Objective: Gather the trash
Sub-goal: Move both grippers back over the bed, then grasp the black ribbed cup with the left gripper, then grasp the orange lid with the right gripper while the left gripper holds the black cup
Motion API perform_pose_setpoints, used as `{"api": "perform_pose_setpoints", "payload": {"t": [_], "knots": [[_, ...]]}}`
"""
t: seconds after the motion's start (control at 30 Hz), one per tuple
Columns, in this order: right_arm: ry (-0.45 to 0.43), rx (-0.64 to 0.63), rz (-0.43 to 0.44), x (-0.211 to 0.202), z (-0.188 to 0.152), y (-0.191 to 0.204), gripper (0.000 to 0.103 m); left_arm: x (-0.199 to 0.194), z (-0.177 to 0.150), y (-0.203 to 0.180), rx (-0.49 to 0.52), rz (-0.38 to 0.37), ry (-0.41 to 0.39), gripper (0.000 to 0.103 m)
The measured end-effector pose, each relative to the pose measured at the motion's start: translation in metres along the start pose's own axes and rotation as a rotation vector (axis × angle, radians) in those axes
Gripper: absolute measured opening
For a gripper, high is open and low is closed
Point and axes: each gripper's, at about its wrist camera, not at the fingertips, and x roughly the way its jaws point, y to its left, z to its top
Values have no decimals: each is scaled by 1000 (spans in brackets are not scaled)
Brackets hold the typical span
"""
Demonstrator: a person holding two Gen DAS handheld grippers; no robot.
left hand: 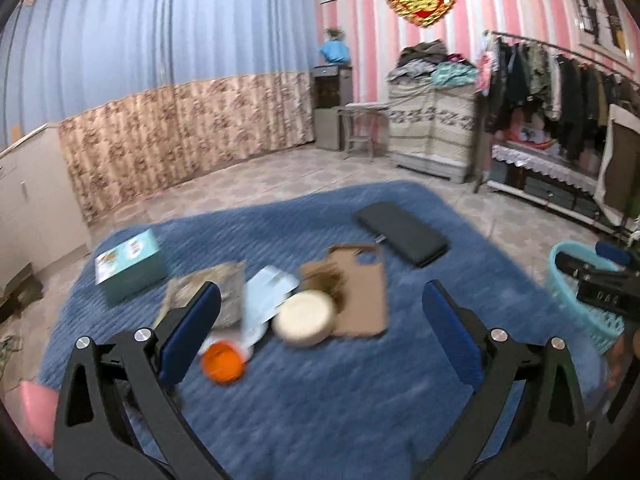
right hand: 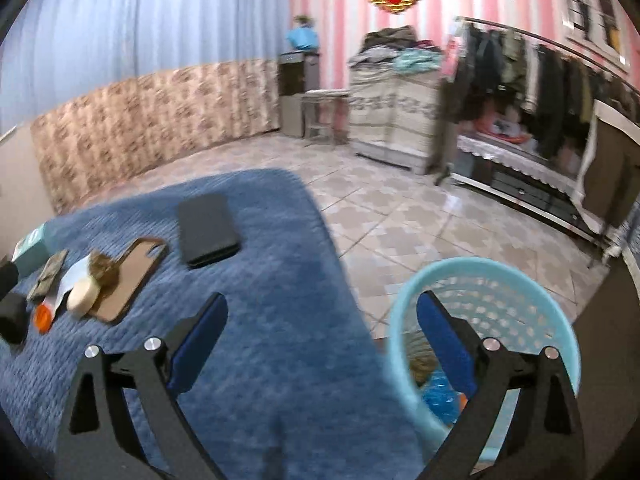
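The right gripper (right hand: pixel 322 314) hangs wide open and empty between the blue rug (right hand: pixel 272 240) and the turquoise basket (right hand: pixel 500 280) holding scraps.

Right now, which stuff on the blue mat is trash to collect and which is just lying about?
Likely for the job (a judgement):
- light blue basket, some trash inside
- orange cap
- crumpled brown scrap
- pale wrapper
- left gripper, right gripper, both open, empty

Probably lying about:
- dark phone
- brown phone case
- teal box
- round cream tin
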Motion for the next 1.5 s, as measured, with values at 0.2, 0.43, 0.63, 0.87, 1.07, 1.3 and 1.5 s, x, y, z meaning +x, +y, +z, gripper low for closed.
{"api": "perform_pose_setpoints", "payload": {"t": [0.2, 0.43, 0.63, 0.87, 1.07, 1.3, 1.5], "knots": [[8, -51, 59, 4, -3, 37, 94, 1, -33, 53, -39, 91, 69, 97], [50, -111, 86, 16, -11, 69, 94, 9, -44, 109, -55, 174, 105, 97], [72, -122, 100, 21, -14, 78, 94, 16, -61, 133, -57, 189, 152, 97], [85, -132, 105, 24, -16, 86, 94, 37, -66, 150, -132, 172, 184, 97], [102, -128, 124, 29, -19, 97, 94, 58, -63, 142, -125, 199, 218, 97], [114, -169, 150, 31, -22, 123, 94, 65, -67, 152, -147, 213, 266, 84], [101, -170, 214, 25, -24, 152, 94, 57, -68, 169, -203, 156, 281, 75]]}}
